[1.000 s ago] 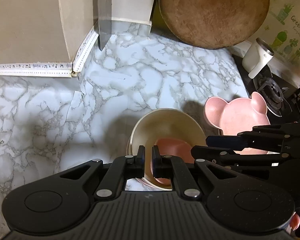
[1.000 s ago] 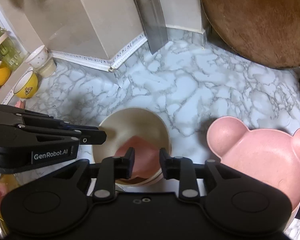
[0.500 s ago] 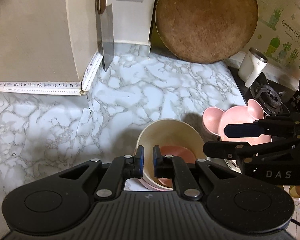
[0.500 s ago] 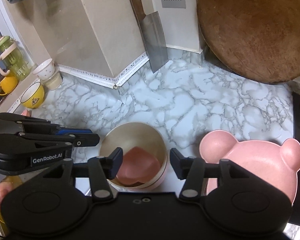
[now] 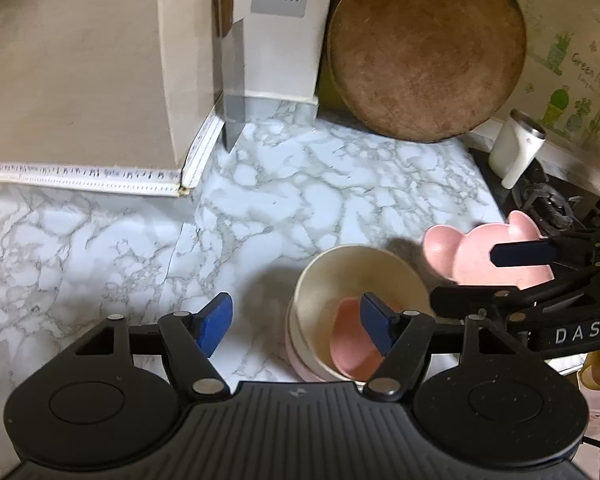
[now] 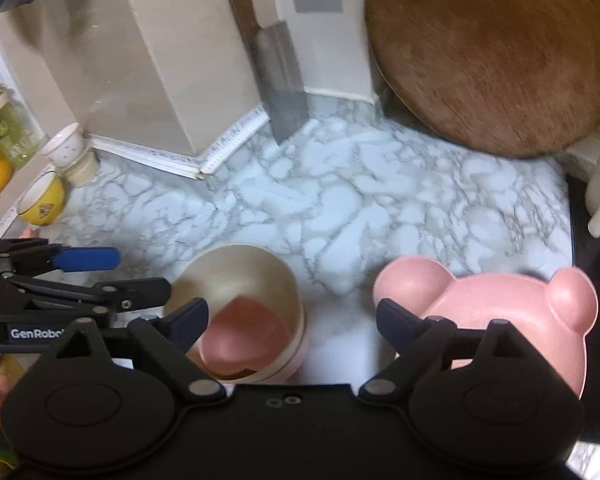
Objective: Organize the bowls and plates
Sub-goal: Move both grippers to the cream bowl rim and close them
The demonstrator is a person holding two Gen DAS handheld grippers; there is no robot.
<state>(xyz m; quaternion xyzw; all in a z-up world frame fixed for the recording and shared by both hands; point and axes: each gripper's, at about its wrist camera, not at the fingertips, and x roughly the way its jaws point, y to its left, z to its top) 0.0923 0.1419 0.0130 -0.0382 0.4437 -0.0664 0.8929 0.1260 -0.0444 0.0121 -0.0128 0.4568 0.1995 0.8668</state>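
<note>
A cream bowl (image 5: 356, 276) stands on the marble counter (image 5: 300, 184), nested in a pink bowl (image 5: 294, 354), with a small pink dish (image 5: 350, 346) lying tilted inside it. To its right sits a pink bear-shaped plate (image 5: 476, 252). My left gripper (image 5: 296, 322) hovers over the stack's left rim. Its jaws are opening, and its blue pads (image 5: 216, 320) press on nothing. In the right wrist view my right gripper (image 6: 292, 320) hangs between the cream bowl (image 6: 236, 280) and the bear plate (image 6: 500, 312). Its jaws are opening too and grip nothing.
A round wooden board (image 5: 424, 48) leans on the back wall beside a cleaver (image 6: 280, 92). A white jug (image 5: 516, 148) and a stove burner (image 5: 548, 208) are at the right. A yellow mug (image 6: 44, 200) and small white cups (image 6: 66, 148) stand far left.
Both grippers went from nearly shut to wide open above the stacked bowls. Both views have tipped up a little, and the small pink dish stays in the cream bowl.
</note>
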